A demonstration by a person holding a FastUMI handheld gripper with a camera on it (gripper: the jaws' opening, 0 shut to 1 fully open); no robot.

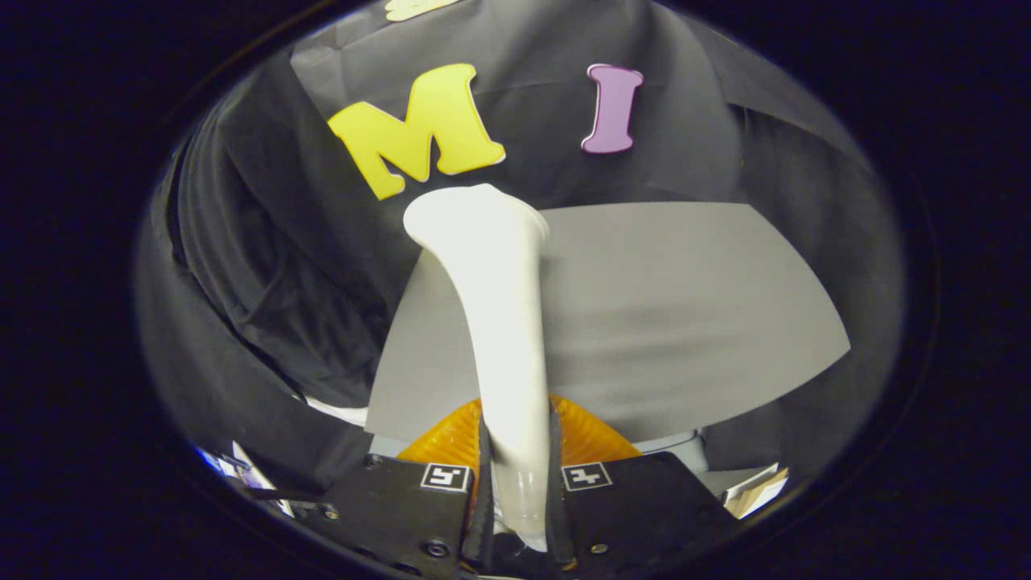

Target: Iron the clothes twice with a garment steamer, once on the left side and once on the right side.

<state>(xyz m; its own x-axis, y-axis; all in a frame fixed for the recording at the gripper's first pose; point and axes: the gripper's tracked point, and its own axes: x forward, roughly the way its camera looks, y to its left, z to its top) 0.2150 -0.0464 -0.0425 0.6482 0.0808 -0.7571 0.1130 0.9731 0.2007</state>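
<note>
A white garment steamer rises from between my fingers, its handle narrow at the bottom and its head flaring wide at the top. My gripper is shut on the steamer's handle, both fingers pressing its sides. A dark garment hangs in folds just left of the steamer's head, apart from it by a small gap. The steamer's face points away, so its plate is hidden.
A grey board or tabletop spreads behind and to the right of the steamer. Black cloth forms the booth wall beyond it. Some papers lie low on the right, others low on the left.
</note>
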